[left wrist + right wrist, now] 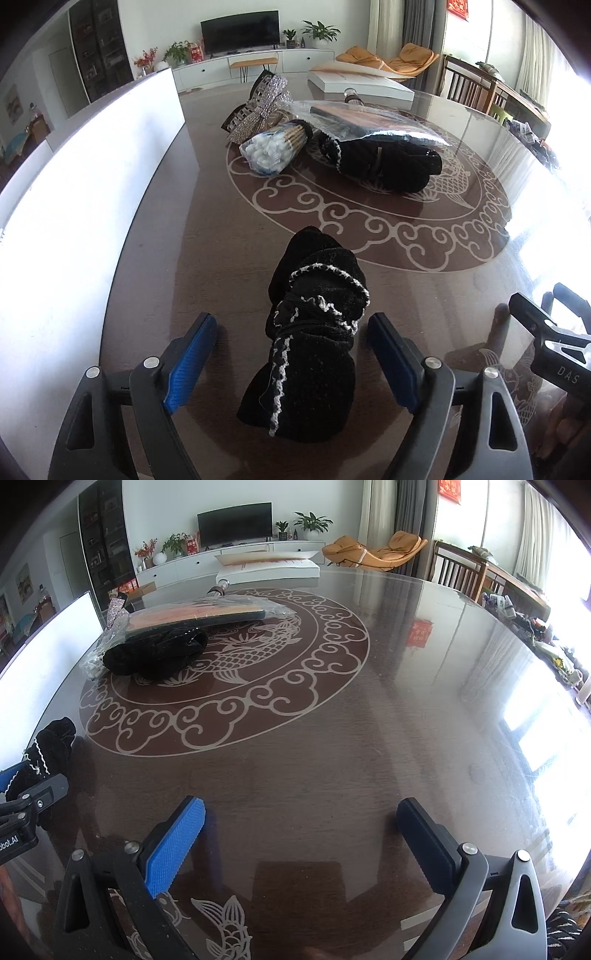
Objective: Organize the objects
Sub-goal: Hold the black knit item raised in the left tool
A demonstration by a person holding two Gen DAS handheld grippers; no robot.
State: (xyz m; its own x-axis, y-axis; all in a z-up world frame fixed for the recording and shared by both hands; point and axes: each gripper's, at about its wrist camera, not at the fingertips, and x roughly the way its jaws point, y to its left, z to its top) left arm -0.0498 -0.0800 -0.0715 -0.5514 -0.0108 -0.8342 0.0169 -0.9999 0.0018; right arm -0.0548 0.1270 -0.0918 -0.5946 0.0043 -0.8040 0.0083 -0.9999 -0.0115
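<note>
In the left wrist view, the left gripper (291,354) stands with its blue pads apart on either side of a black knitted glove (314,332) with white trim, low in the middle of the frame; neither pad touches the cloth, so nothing is gripped. The glove lies bunched on the glossy counter (424,314). To take it well, I would come down squarely over the thick folded cuff and close there, since loose knit slips and a thin pinch may drag. Its mate (384,162) lies upper centre under a plastic-wrapped packet (369,122), beside a pack of cotton swabs (273,151) and a sparkly bow (258,107). A white box (74,206) fills the left.

In the right wrist view, the right gripper (299,838) is spread wide over bare counter, bottom centre, holding nothing; keep it clear.
</note>
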